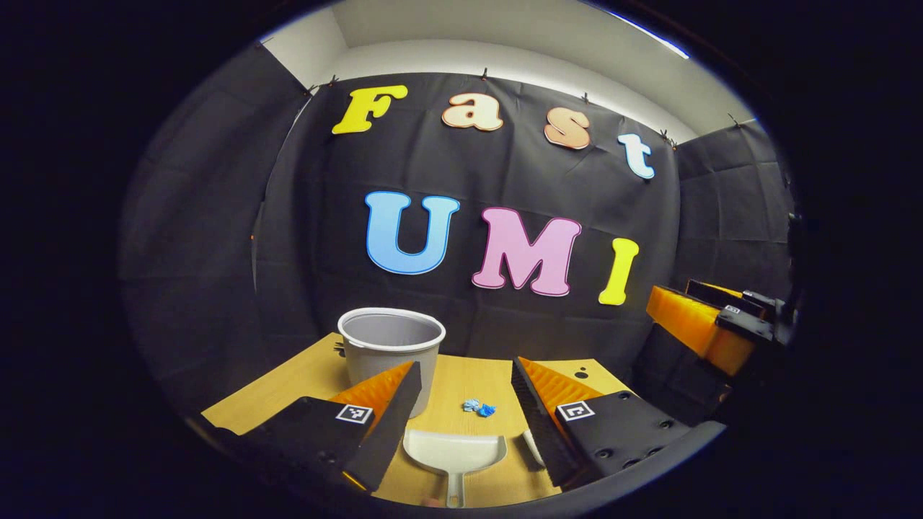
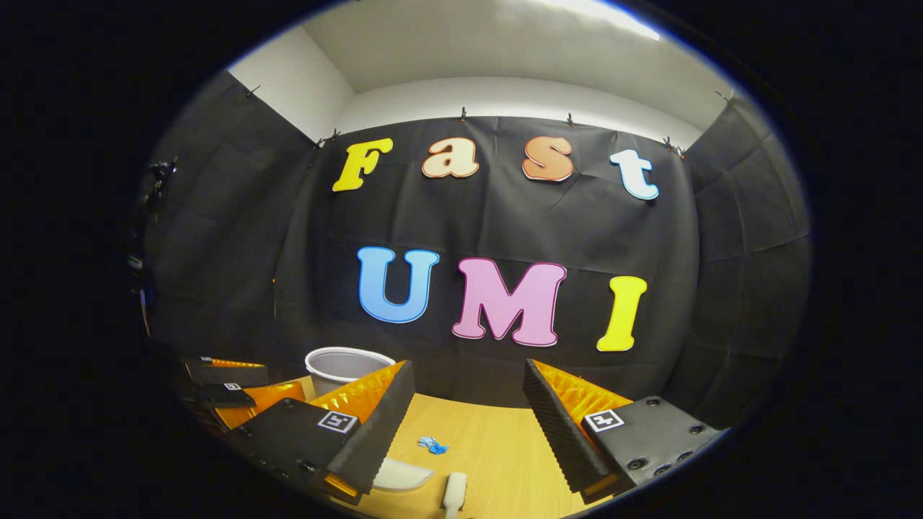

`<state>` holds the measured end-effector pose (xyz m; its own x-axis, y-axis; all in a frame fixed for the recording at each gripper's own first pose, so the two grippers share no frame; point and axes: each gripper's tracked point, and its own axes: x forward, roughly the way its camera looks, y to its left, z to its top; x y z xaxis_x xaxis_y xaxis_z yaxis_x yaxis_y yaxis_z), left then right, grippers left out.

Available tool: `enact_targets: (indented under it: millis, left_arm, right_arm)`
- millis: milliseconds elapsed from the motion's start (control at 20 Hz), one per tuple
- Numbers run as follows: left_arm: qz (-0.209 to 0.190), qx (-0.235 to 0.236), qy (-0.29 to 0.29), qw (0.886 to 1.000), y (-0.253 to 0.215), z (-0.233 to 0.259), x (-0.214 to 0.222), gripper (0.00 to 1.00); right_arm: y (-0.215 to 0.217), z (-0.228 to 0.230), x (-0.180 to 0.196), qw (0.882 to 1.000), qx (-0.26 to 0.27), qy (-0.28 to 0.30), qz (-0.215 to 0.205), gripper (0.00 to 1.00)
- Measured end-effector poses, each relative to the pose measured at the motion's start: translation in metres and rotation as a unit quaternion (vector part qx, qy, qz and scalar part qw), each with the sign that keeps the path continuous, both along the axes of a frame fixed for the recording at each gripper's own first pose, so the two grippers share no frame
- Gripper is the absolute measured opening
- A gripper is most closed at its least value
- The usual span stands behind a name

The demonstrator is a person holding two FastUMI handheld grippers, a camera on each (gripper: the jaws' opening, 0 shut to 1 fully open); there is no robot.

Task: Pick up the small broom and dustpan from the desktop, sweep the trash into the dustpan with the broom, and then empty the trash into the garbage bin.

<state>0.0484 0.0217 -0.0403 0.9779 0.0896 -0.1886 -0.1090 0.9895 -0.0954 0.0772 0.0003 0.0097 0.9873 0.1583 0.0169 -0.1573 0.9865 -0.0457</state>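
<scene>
Both tools, left tool and right tool, gape empty above the white plastic dustpan; a clumsy descent could scatter the crumpled blue paper trash (seemingly light).

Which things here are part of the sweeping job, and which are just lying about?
Job:
dustpan
broom, only its pale end in sight
trash, a blue scrap
bin
left claw and right claw, both open

Lying about:
nothing besides the desk
</scene>
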Motion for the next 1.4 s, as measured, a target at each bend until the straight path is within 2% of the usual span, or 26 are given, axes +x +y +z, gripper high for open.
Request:
enact_targets:
  millis: [200,300,400,550,750,950,1050,1200,1300,1400]
  left_arm:
    - [0.0,-0.02,0.038,0.999,-0.007,-0.033,0.019,0.75]
    - [0.012,-0.02,0.088,0.996,0.001,-0.066,0.029,0.72]
    - [0.011,-0.042,0.149,0.988,0.001,-0.106,0.032,0.76]
    - [0.003,-0.065,0.264,0.962,-0.007,-0.166,0.027,0.77]
    - [-0.001,-0.056,0.387,0.92,-0.022,-0.229,0.013,0.8]
    - [-0.009,-0.077,0.489,0.869,-0.028,-0.275,0.004,0.78]
    - [-0.004,-0.063,0.519,0.852,-0.018,-0.286,0.004,0.78]
    - [-0.011,-0.044,0.546,0.836,-0.014,-0.298,0.015,0.78]
    - [-0.019,-0.05,0.568,0.821,-0.018,-0.309,0.022,0.75]
    - [-0.033,-0.066,0.578,0.812,-0.027,-0.317,0.03,0.74]
  right_arm:
    - [-0.016,-0.02,0.012,1.0,0.015,0.017,0.001,0.98]
    - [-0.027,-0.034,0.012,0.999,0.024,0.032,0.001,0.98]
    - [-0.041,-0.046,0.014,0.999,0.025,0.043,-0.004,0.98]
    - [-0.062,-0.068,0.013,0.996,0.046,0.074,-0.018,0.98]
    - [-0.092,-0.098,0.008,0.993,0.022,0.105,-0.046,0.98]
    - [-0.117,-0.115,-0.011,0.989,0.028,0.13,-0.061,0.98]
    - [-0.132,-0.117,-0.017,0.988,0.026,0.129,-0.082,0.98]
    - [-0.138,-0.128,-0.023,0.984,0.025,0.146,-0.097,0.98]
    - [-0.138,-0.13,-0.025,0.981,0.037,0.158,-0.104,0.98]
    - [-0.133,-0.133,-0.029,0.978,0.044,0.173,-0.109,0.98]
